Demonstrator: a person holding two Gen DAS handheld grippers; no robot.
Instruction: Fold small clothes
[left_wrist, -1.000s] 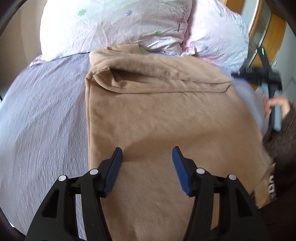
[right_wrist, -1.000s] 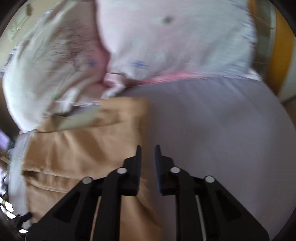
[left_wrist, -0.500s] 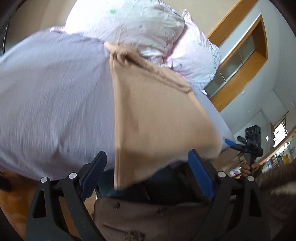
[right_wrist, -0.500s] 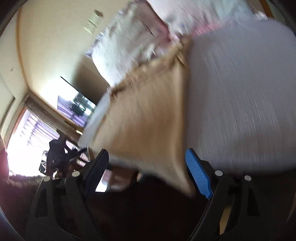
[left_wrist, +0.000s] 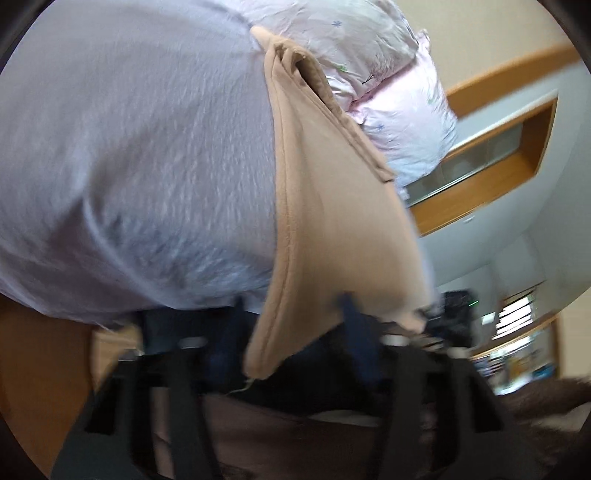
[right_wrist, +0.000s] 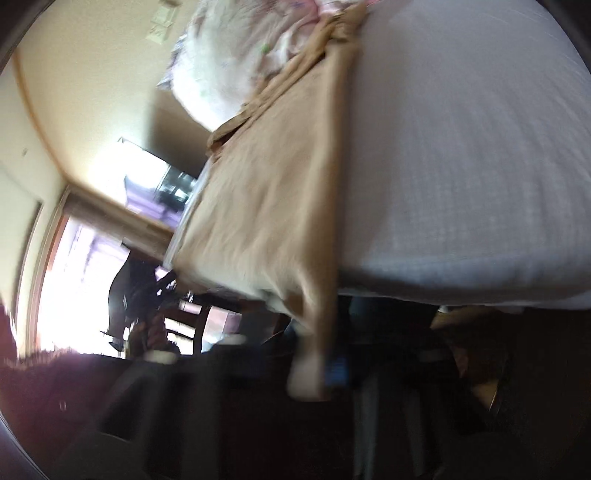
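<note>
Both grippers blurred behind tan garment (left_wrist: 332, 236).

One tan garment (left_wrist: 325, 206), two pillows (left_wrist: 369, 55)

We see the garment (left_wrist: 332, 229) lying on the bed sheet (left_wrist: 140, 155), its far end against the pillows (left_wrist: 388, 92) (its near corners overhang the bed edge), between the left gripper (left_wrist: 291, 343) fingers.

Both wrist views sit low at the bed's (left_wrist: 129, 166) near edge, looking across it toward the far pillows (left_wrist: 388, 85). They share the tan garment (left_wrist: 332, 221), close up, seen from opposite sides.
</note>
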